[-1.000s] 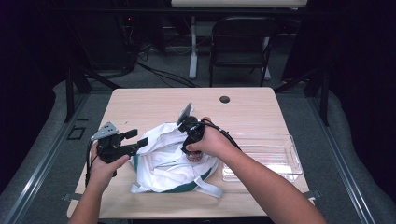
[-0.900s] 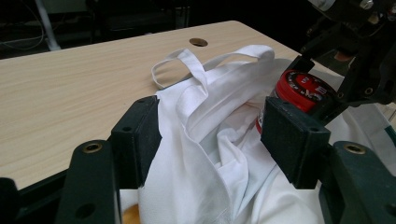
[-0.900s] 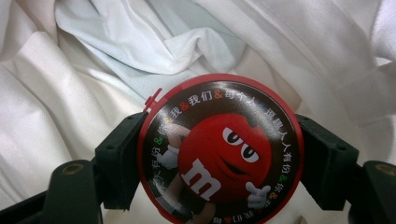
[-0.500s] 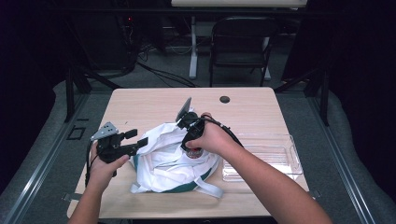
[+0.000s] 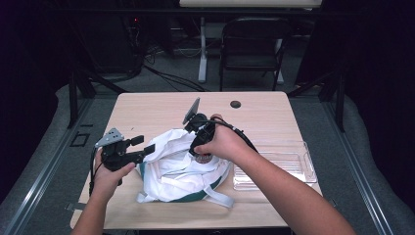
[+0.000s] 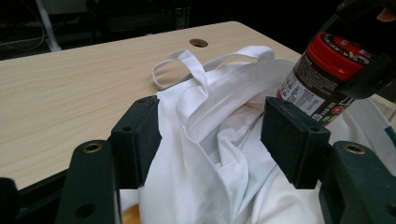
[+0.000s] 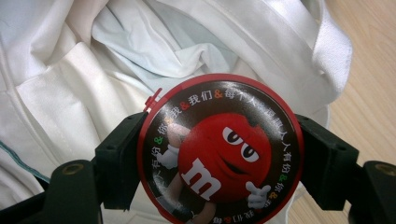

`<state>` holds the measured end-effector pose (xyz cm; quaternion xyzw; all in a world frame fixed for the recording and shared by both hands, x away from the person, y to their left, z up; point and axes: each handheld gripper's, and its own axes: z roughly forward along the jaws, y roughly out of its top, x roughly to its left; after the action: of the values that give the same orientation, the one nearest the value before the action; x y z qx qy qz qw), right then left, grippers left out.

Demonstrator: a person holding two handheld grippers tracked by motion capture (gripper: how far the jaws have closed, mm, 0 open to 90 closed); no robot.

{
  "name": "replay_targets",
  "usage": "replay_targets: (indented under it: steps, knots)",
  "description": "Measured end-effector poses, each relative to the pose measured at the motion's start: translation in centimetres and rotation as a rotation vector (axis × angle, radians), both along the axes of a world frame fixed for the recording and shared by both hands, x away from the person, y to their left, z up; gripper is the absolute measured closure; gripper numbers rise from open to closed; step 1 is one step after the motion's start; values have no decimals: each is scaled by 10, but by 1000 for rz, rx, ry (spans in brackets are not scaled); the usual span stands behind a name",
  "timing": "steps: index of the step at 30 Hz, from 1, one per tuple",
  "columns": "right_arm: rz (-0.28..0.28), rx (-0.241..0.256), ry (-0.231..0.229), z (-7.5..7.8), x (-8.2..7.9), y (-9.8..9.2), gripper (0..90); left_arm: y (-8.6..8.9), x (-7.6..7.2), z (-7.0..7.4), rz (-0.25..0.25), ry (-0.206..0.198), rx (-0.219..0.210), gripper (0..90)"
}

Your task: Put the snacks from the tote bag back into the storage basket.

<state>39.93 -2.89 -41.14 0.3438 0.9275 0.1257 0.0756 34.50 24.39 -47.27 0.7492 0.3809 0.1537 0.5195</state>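
A white cloth bag with green trim (image 5: pixel 171 171) lies crumpled in the middle of the table (image 5: pixel 147 107). My right gripper (image 5: pixel 200 147) is shut on a jar of chocolate candies and holds it over the bag's mouth. The jar (image 7: pixel 219 154) has a red lid with a cartoon face and a dark label (image 6: pixel 322 79). My right gripper's jaws (image 7: pixel 219 161) press on the lid's two sides, with white cloth (image 7: pixel 70 93) beneath. My left gripper (image 5: pixel 146 149) is at the bag's left rim. Its jaws (image 6: pixel 210 140) stand apart with folds of the bag (image 6: pixel 210 107) between them.
A clear plastic tray (image 5: pixel 279 164) lies on the table to the right of the bag. A small round hole (image 5: pixel 235 104) is near the table's far edge. A folding chair (image 5: pixel 249 49) stands beyond the table, among cables on the floor.
My right gripper has lifted a little, up and away from me, with the jar still in it. The left gripper and the bag have stayed put.
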Motion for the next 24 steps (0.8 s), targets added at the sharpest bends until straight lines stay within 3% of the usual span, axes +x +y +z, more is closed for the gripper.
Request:
replay_targets:
  steps: [5, 14, 24]
  knots:
    - [6, -7, 1, 7, -3, -3, 251, 0, 0, 0, 1, 1, 0, 374]
    - [6, 26, -19, 20, -9, -13, 251, 0, 0, 0, 1, -1, -1, 374]
    - [-16, 41, -31, 35, -15, -34, 251, 0, 0, 0, 2, 1, 0, 374]
